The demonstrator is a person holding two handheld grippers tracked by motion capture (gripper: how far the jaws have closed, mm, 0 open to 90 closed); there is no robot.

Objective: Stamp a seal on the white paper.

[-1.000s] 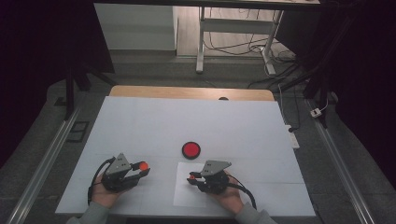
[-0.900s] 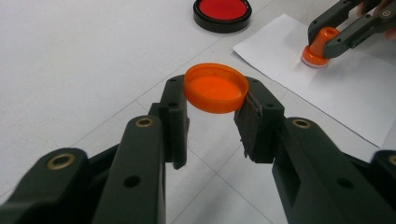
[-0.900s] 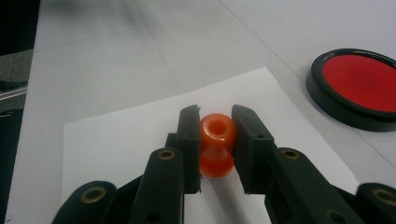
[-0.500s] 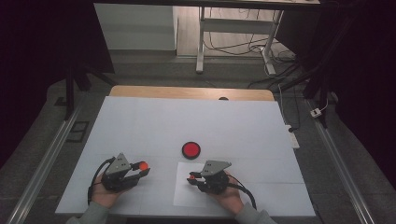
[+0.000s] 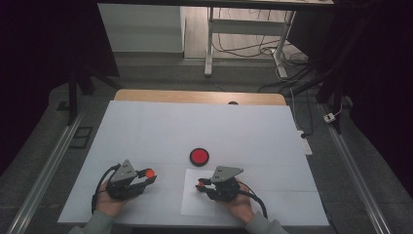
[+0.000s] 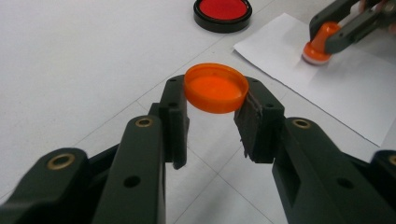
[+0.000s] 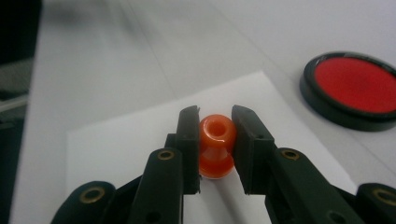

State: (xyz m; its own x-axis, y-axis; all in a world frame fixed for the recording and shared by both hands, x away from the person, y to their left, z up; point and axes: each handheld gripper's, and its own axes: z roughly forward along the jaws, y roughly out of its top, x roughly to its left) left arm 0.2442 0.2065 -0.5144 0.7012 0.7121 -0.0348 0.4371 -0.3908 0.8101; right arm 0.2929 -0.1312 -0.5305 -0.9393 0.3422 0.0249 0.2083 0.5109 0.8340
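On the white paper (image 5: pixel 197 197) near the table's front edge, the right gripper (image 7: pixel 215 140) presses an orange stamp (image 7: pixel 216 147) down, its jaws closed tight on the stamp's waist. The stamp stands upright with its base on the sheet, as the left gripper view confirms (image 6: pixel 319 44). The left gripper (image 6: pixel 215 100) holds the stamp's orange cap (image 6: pixel 215 87) pinched between its jaws, lifted clear of the table and off to the left of the paper.

By the look of it, the stamping step is in hand: cap off, stamp on paper. The next move probably calls for lifting the stamp straight up so the mark does not smear, then either inking it again on the red ink pad (image 5: pixel 199 156), which sits open just beyond the paper, or bringing the cap back over it.

A white sheet covers the table (image 5: pixel 146 131), with faint seam lines across it and a strip of wood showing at the far edge. Beyond that the room is dim: grey floor, a metal frame's legs, loose cables, and dark curtains at both sides.
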